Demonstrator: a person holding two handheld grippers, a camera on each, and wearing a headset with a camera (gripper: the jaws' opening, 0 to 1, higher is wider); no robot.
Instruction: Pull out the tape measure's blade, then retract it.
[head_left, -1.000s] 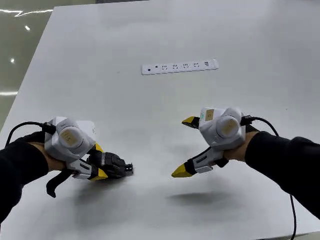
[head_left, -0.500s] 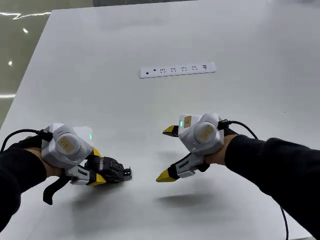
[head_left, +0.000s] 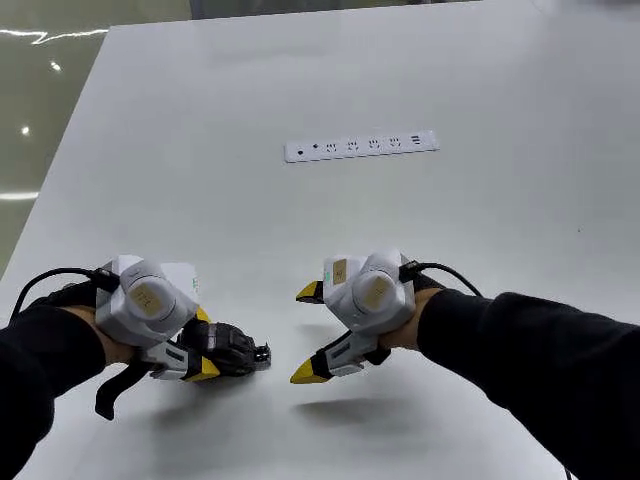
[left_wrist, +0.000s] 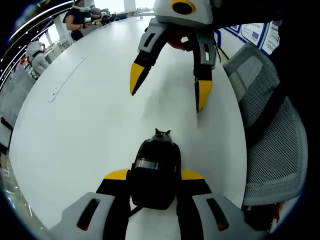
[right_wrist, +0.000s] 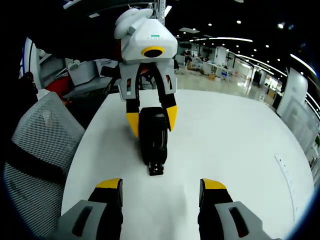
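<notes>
- Pinching the black tape measure (head_left: 234, 348) by its sides, the left gripper (head_left: 203, 343) holds it down on the white table (head_left: 250, 90), near the left front edge.
- Its hook (left_wrist: 161, 132) points at the right gripper (head_left: 304, 334), which is spread wide just to the right, not touching it.
- A power strip (head_left: 361, 146) lies well beyond, toward the far side.

White table (head_left: 300, 90), mesh chair (left_wrist: 270, 150)

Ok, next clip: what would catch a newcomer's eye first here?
The left gripper clamps a black tape measure at the table's near left, its hook end facing the open right gripper. A white power strip lies farther back on the white table.
</notes>
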